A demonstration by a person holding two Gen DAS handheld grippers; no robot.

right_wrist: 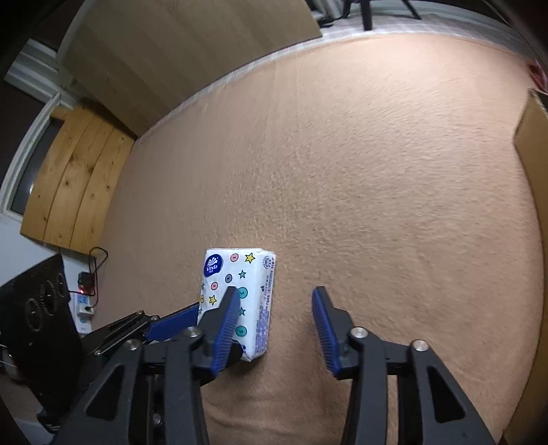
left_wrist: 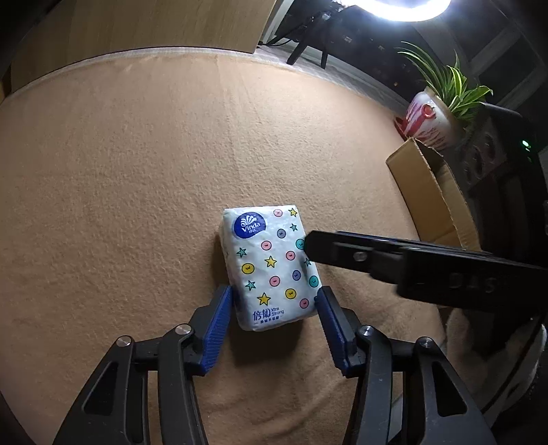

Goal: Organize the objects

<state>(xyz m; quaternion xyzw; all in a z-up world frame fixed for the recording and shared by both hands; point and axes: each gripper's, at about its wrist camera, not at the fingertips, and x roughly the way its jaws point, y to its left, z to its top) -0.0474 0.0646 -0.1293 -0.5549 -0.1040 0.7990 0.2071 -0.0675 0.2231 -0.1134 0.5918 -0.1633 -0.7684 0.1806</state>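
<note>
A white Vinda tissue pack [left_wrist: 270,267] printed with stars and dots lies flat on the tan cloth [left_wrist: 120,188]. My left gripper [left_wrist: 275,293] straddles its near end. Both blue pads [left_wrist: 219,325] meet the pack's long sides with no gap showing. In the right wrist view the same tissue pack [right_wrist: 239,287] lies low and left of centre. My right gripper [right_wrist: 275,291] stands open just right of it. Its left finger [right_wrist: 226,318] overlaps the pack's top, and only cloth lies between the pads. From the left wrist view the right gripper's fingers [left_wrist: 339,251] reach in from the right over the pack's right edge.
An open cardboard box [left_wrist: 431,198] sits at the cloth's right edge, with a potted plant [left_wrist: 441,102] behind it. A wooden board [left_wrist: 154,24] stands at the back. Left of the cloth are a black device [right_wrist: 34,315] and a power strip [right_wrist: 84,301].
</note>
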